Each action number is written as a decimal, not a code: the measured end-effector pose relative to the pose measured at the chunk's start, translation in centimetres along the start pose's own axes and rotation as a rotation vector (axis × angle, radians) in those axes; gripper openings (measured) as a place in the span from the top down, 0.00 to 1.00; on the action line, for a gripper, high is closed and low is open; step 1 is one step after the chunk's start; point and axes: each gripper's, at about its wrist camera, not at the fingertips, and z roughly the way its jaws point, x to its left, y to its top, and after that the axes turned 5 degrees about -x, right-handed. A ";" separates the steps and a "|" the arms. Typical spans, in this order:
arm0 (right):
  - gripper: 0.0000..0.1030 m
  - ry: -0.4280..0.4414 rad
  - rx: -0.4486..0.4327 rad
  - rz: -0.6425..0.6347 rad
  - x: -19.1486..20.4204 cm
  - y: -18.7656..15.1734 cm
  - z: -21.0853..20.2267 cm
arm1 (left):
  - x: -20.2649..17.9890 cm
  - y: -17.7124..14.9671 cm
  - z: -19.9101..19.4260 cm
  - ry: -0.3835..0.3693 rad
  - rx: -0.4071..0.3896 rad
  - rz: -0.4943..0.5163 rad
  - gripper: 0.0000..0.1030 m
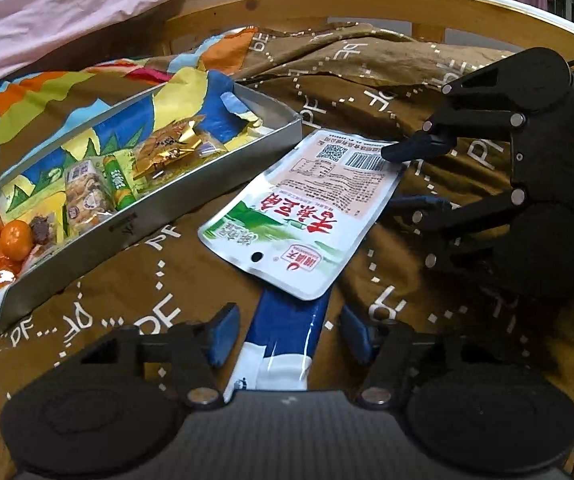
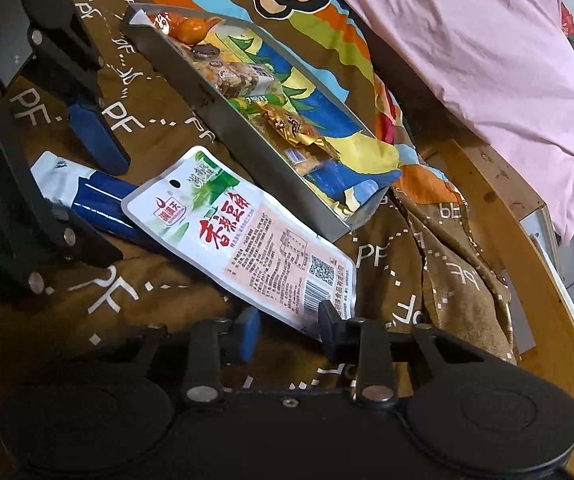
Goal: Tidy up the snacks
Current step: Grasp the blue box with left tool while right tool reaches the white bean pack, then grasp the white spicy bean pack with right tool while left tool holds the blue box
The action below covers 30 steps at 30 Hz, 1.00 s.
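- The right claw [image 2: 287, 330] is straddling the white pouch's [image 2: 247, 236] barcode corner; contact is hard to judge.
- The left claw [image 1: 287, 332] is standing apart around the blue pack [image 1: 287, 332], its far end hiding under the pouch.
- The tray [image 1: 159, 216] is lying beside them on the bed.

white "pf" letters dot the brown bedspread [image 1: 367, 92] around a white snack pouch [image 1: 307, 216] bearing red chinese characters, a barcode and qr code.
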 end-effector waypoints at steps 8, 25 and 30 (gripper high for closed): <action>0.78 0.014 -0.011 -0.029 0.7 0.0 0.3 | 1.3 0.1 0.1 -0.016 0.016 -0.093 0.53; 0.87 -0.013 -0.004 -0.023 0.4 0.3 -2.3 | 2.7 -1.3 -3.5 0.119 0.141 -0.265 0.58; 0.87 0.012 0.006 0.001 0.3 0.2 -3.0 | 3.6 -2.2 -4.8 0.168 0.163 -0.288 0.59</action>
